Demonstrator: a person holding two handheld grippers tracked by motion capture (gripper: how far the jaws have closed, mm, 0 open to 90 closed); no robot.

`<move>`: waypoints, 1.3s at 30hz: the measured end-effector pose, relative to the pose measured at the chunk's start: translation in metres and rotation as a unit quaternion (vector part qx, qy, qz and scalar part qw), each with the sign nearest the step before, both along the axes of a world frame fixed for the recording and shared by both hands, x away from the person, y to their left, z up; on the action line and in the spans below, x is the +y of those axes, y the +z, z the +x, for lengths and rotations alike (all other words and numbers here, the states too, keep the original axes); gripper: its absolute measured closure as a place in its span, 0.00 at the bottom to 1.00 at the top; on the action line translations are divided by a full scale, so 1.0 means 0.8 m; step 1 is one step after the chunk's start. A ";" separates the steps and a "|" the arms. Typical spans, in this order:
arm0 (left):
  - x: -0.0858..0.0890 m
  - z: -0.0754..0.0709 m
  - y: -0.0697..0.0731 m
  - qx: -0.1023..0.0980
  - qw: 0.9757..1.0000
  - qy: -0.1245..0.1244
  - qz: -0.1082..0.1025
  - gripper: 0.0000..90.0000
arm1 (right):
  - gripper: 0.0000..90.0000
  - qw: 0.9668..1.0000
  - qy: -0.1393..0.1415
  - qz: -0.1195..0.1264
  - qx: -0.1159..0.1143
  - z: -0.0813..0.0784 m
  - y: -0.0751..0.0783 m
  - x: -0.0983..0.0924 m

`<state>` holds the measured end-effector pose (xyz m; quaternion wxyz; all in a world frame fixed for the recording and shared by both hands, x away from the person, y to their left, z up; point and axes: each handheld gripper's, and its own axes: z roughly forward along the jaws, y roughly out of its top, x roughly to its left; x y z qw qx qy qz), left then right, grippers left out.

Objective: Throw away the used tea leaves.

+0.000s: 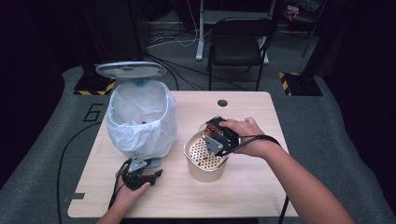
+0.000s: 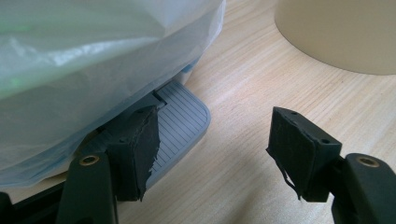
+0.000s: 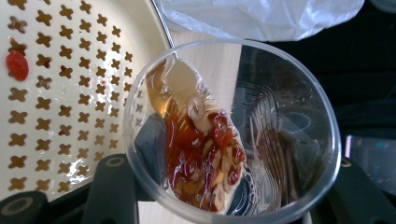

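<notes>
My right gripper (image 1: 217, 136) is shut on a clear plastic cup (image 1: 208, 125), tipped on its side over the rim of a beige container (image 1: 205, 171). In the right gripper view the cup (image 3: 280, 116) holds red berries, pale nuts and amber liquid (image 3: 201, 154) pooled on its lower side. Beside it is the container's perforated strainer (image 3: 70, 93), with one red berry (image 3: 17, 64) on it. My left gripper (image 1: 154, 168) rests on the table in front of a pedal bin (image 1: 140, 116), open. Its left jaw lies over the grey pedal (image 2: 180, 123), and nothing is between the jaws.
The bin has a white bag (image 1: 140, 135) folded over its rim and its lid (image 1: 130, 70) stands up. The table (image 1: 252, 186) has a round cable hole (image 1: 222, 102) at the back. A black folding chair (image 1: 238, 39) stands behind the table.
</notes>
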<state>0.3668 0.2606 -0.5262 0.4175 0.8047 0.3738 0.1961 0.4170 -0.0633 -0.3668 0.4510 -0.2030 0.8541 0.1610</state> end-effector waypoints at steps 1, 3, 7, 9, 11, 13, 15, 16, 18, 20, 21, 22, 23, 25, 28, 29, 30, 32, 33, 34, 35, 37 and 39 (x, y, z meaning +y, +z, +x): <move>0.000 0.000 0.000 0.000 1.000 0.000 0.000 0.37 | 0.50 1.000 0.009 -0.009 -0.011 -0.001 -0.001 0.000; 0.000 0.000 0.000 0.000 1.000 0.000 -0.001 0.37 | 0.50 1.000 0.016 -0.018 -0.019 -0.002 -0.003 0.000; 0.000 0.000 0.000 -0.001 1.000 0.001 -0.002 0.37 | 0.50 0.997 0.027 -0.051 -0.060 -0.006 -0.009 0.000; 0.000 0.000 0.000 0.000 1.000 0.000 -0.001 0.37 | 0.50 0.993 0.035 -0.070 -0.090 -0.008 -0.013 0.000; 0.000 0.000 -0.001 -0.002 1.000 0.001 -0.003 0.37 | 0.50 0.990 0.038 -0.082 -0.111 -0.011 -0.016 -0.001; 0.000 0.000 -0.001 -0.003 1.000 0.002 -0.004 0.37 | 0.50 0.984 0.052 -0.095 -0.143 -0.015 -0.018 -0.001; 0.000 0.000 -0.001 -0.003 1.000 0.002 -0.004 0.37 | 0.50 0.973 0.063 -0.120 -0.187 -0.019 -0.020 -0.002; 0.000 0.000 -0.001 -0.001 1.000 0.001 -0.004 0.37 | 0.50 0.968 0.067 -0.130 -0.202 -0.020 -0.023 -0.003; 0.000 0.000 -0.001 -0.001 1.000 0.001 -0.004 0.37 | 0.50 0.958 0.073 -0.145 -0.238 -0.023 -0.029 -0.003; 0.000 0.000 -0.001 -0.001 1.000 0.001 -0.004 0.37 | 0.50 0.947 0.089 -0.158 -0.266 -0.025 -0.036 -0.003; 0.000 0.000 -0.001 -0.003 1.000 0.002 -0.004 0.37 | 0.50 0.938 0.092 -0.165 -0.291 -0.027 -0.040 -0.004; 0.000 0.000 -0.001 -0.001 1.000 0.001 -0.004 0.37 | 0.50 0.928 0.104 -0.200 -0.298 -0.027 -0.040 -0.003; 0.000 0.000 -0.001 -0.001 1.000 0.001 -0.004 0.37 | 0.50 0.929 0.104 -0.189 -0.302 -0.026 -0.047 -0.005; 0.000 0.000 -0.001 -0.001 1.000 0.001 -0.004 0.37 | 0.50 0.926 0.107 -0.192 -0.306 -0.026 -0.052 -0.008; 0.000 0.000 -0.001 -0.001 1.000 0.001 -0.004 0.37 | 0.50 0.913 0.112 -0.220 -0.324 -0.029 -0.051 -0.008; 0.000 0.000 -0.001 -0.001 1.000 0.001 -0.004 0.37 | 0.50 0.913 0.112 -0.220 -0.324 -0.029 -0.051 -0.008; 0.000 0.000 -0.001 -0.001 1.000 0.001 -0.004 0.37 | 0.50 0.915 0.112 -0.216 -0.320 -0.029 -0.052 -0.008; 0.000 0.000 -0.001 -0.001 1.000 0.001 -0.004 0.37 | 0.50 0.938 0.097 -0.141 -0.303 -0.031 -0.063 -0.009; 0.000 0.000 -0.001 -0.001 1.000 0.001 -0.004 0.37 | 0.50 0.938 0.097 -0.141 -0.303 -0.031 -0.063 -0.009; 0.000 0.000 -0.001 -0.001 1.000 0.001 -0.004 0.37 | 0.50 0.933 0.106 -0.153 -0.307 -0.030 -0.060 -0.008; 0.000 0.000 -0.001 -0.001 1.000 0.001 -0.004 0.37 | 0.50 0.933 0.106 -0.153 -0.307 -0.030 -0.060 -0.008; 0.000 0.000 -0.001 -0.002 1.000 0.001 -0.004 0.37 | 0.50 0.927 0.111 -0.177 -0.311 -0.029 -0.055 -0.007; 0.000 0.000 -0.001 -0.001 1.000 0.001 -0.004 0.37 | 0.50 0.927 0.111 -0.175 -0.311 -0.029 -0.054 -0.008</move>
